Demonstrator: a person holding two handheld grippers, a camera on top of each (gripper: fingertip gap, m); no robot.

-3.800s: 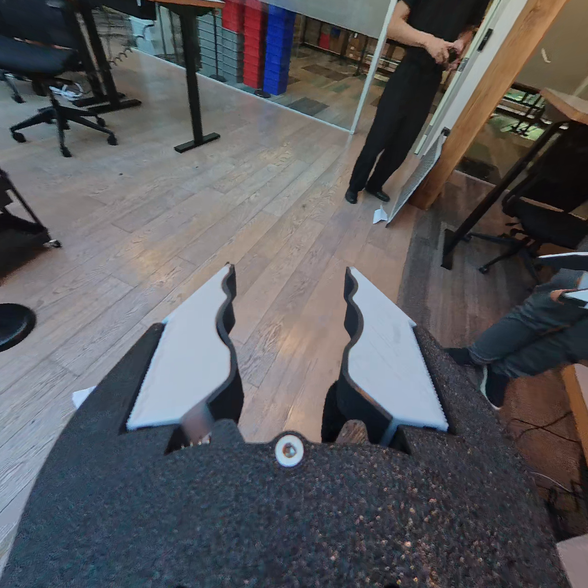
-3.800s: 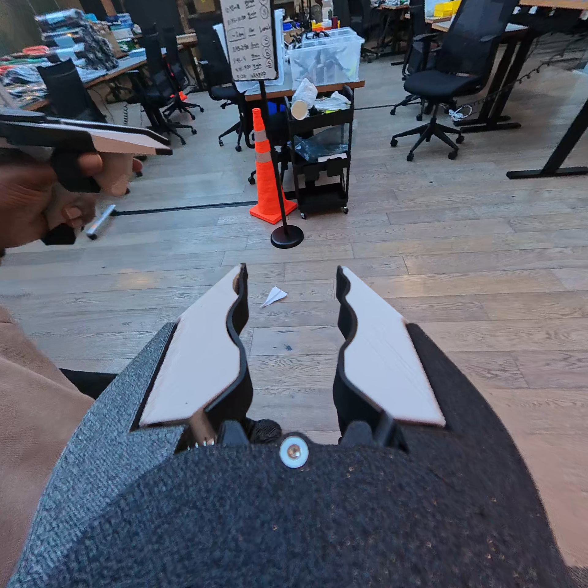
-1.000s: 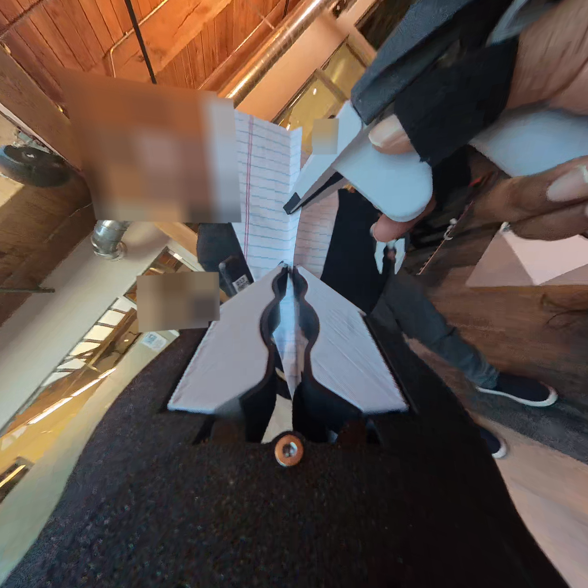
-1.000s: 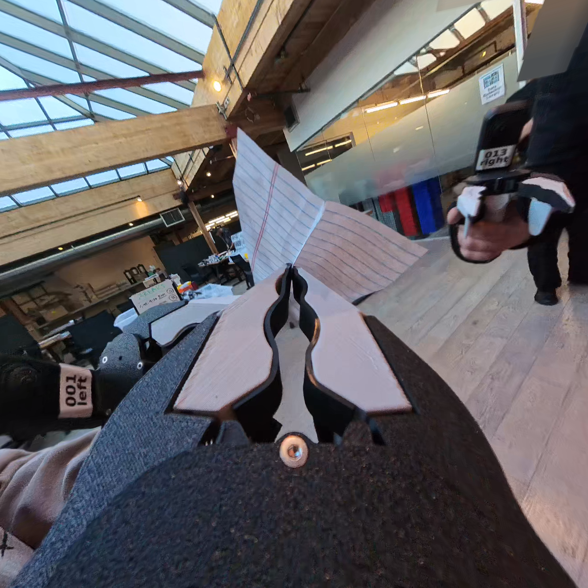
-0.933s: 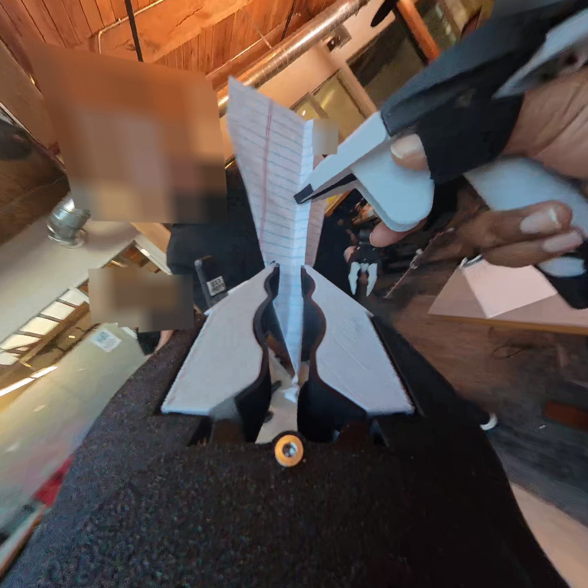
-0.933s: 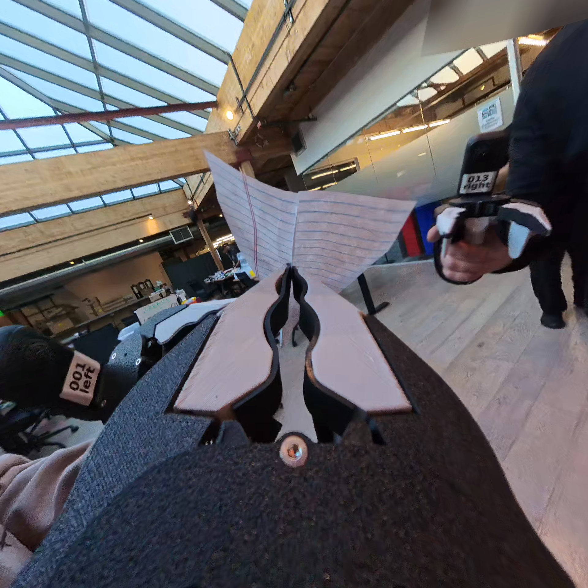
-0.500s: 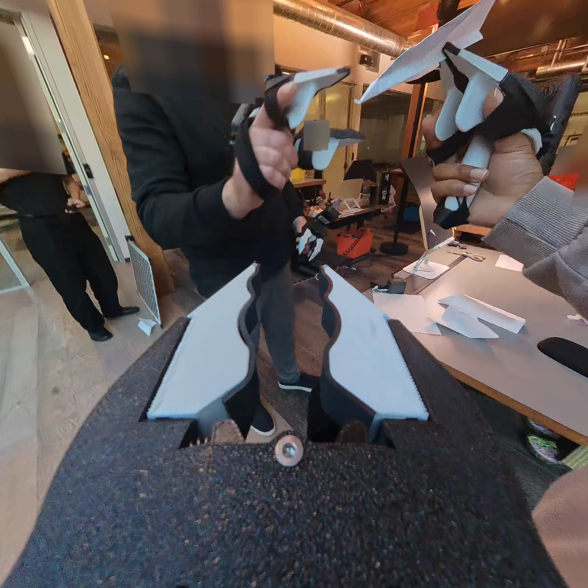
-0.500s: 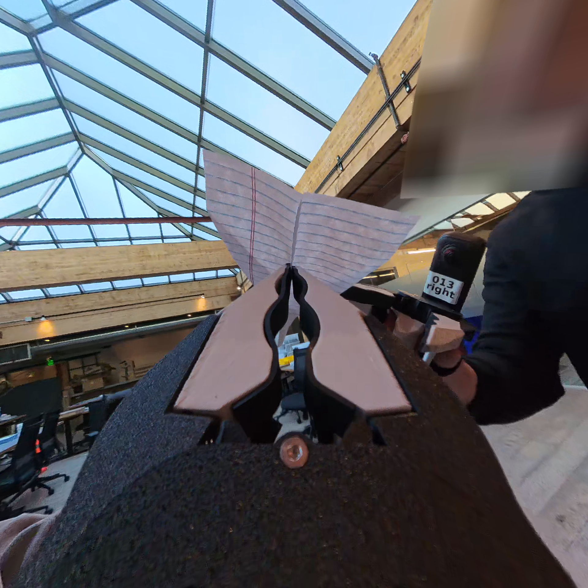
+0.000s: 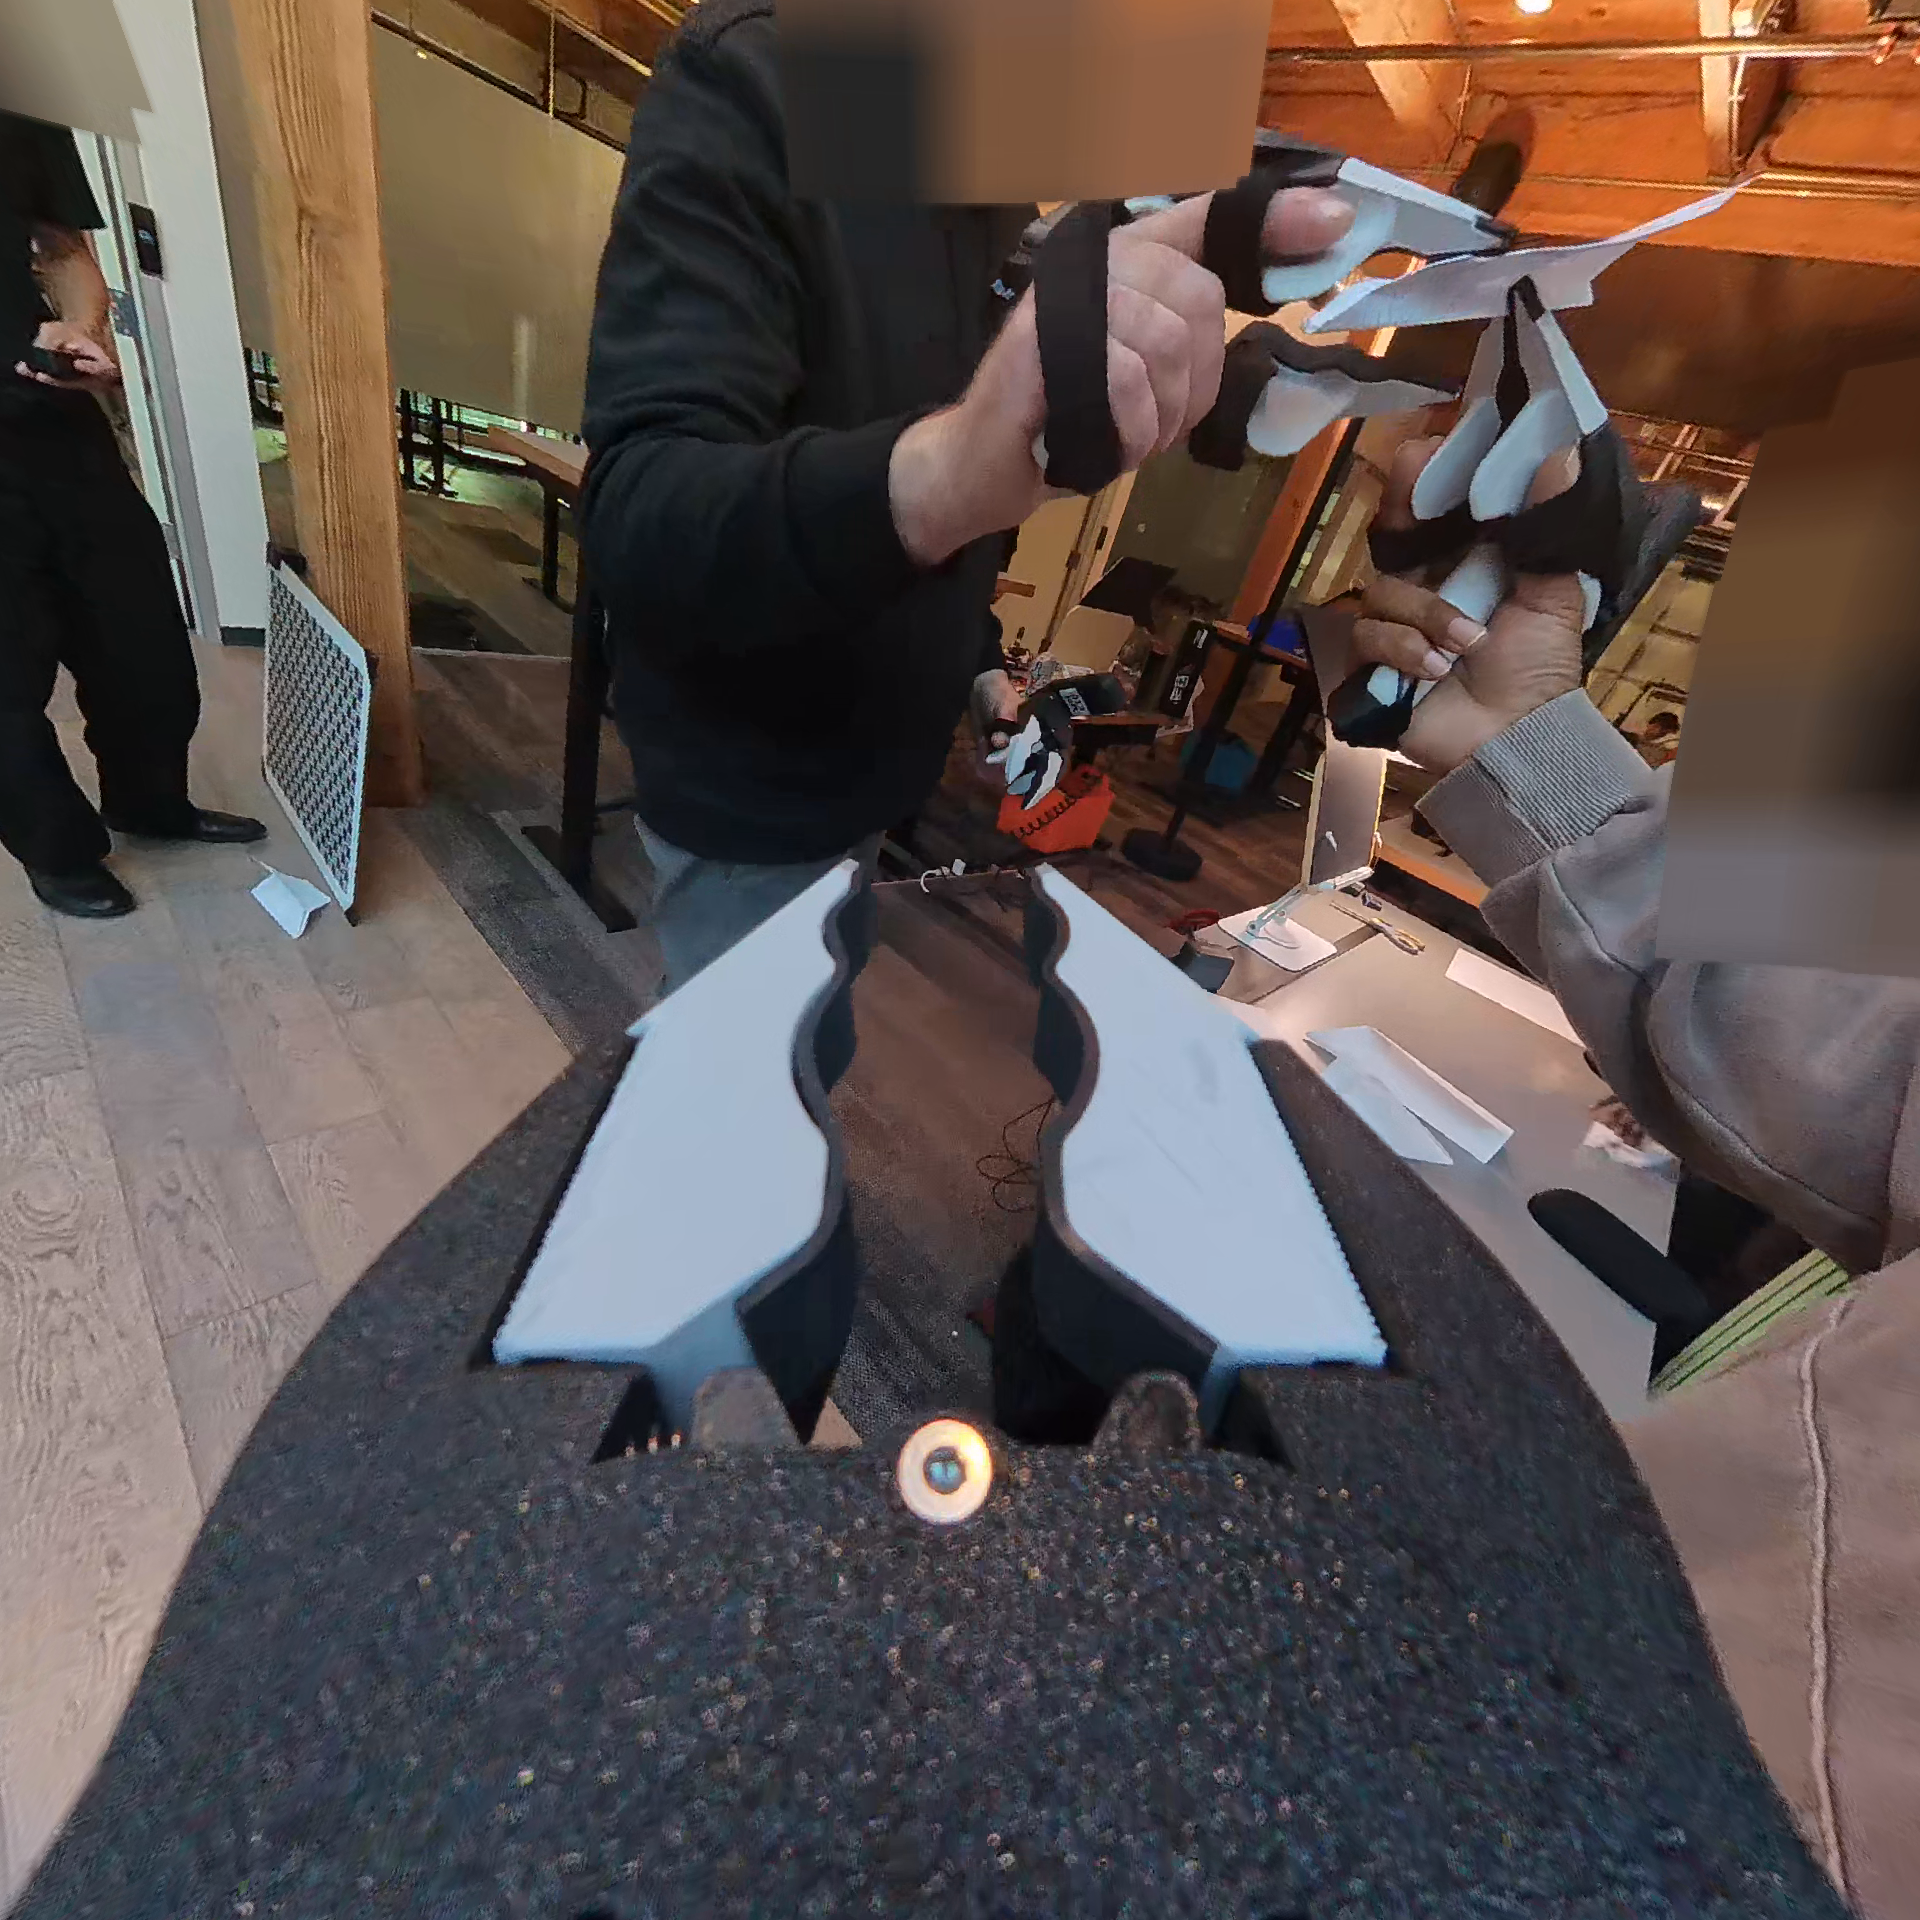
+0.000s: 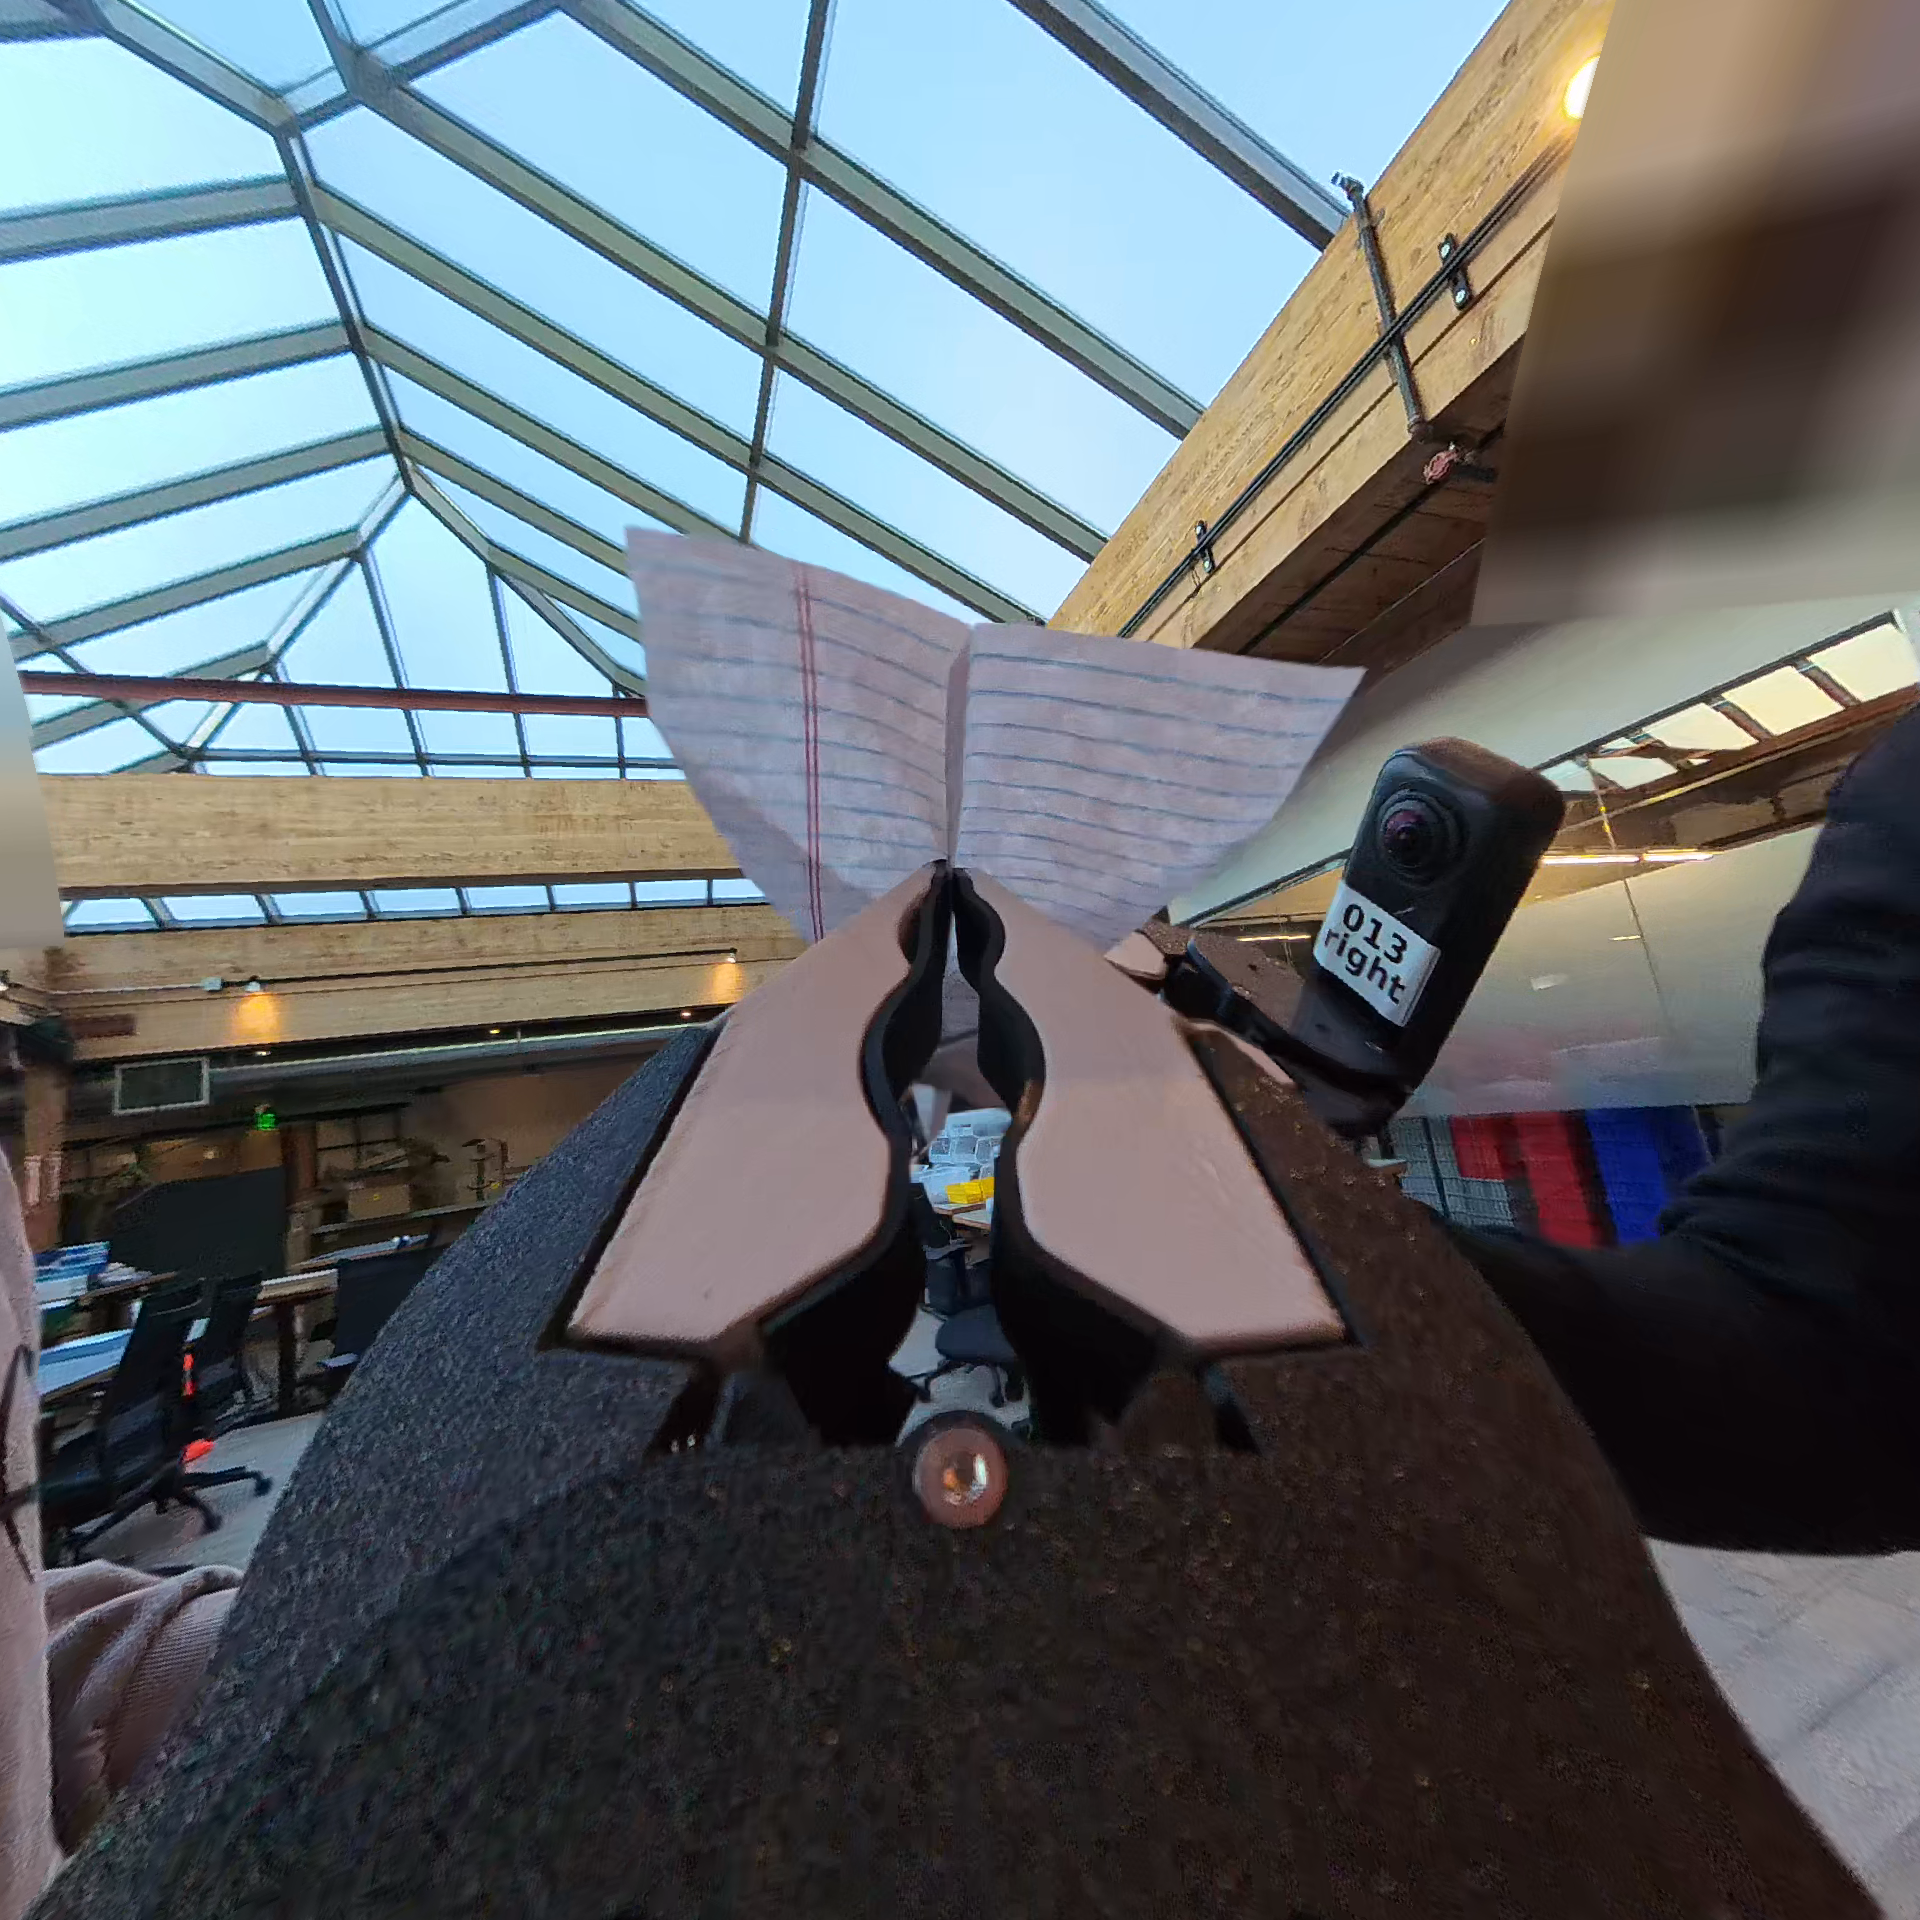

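Observation:
My right gripper (image 10: pixel 951 875) is shut on a folded paper plane of lined paper (image 10: pixel 997 748) and holds it up towards a glass roof. In the left wrist view the same gripper (image 9: pixel 1523 308) holds the plane (image 9: pixel 1496 272) at the upper right. My left gripper (image 9: pixel 945 891) is open and empty, lower down and apart from the plane. A person in a black top (image 9: pixel 748 436) stands facing me and holds another gripper (image 9: pixel 1351 301) with its jaws open around the plane's pointed end. That gripper's camera (image 10: pixel 1423 883) shows beside my right fingers.
A grey table (image 9: pixel 1382 997) at the right carries folded paper sheets (image 9: pixel 1403 1086) and a small stand (image 9: pixel 1288 925). A wooden pillar (image 9: pixel 322 416), a checkered board (image 9: pixel 312 748) and a paper plane on the floor (image 9: pixel 286 896) are at the left. A second person (image 9: pixel 62 520) stands there. Office chairs (image 10: pixel 156 1403) stand far off. My right fingertips sit around 35 cm from my left ones.
My left gripper has let go of the paper plane, opened and dropped away. My right gripper has kept hold and lifted it. The other person's gripper has come up to the plane.

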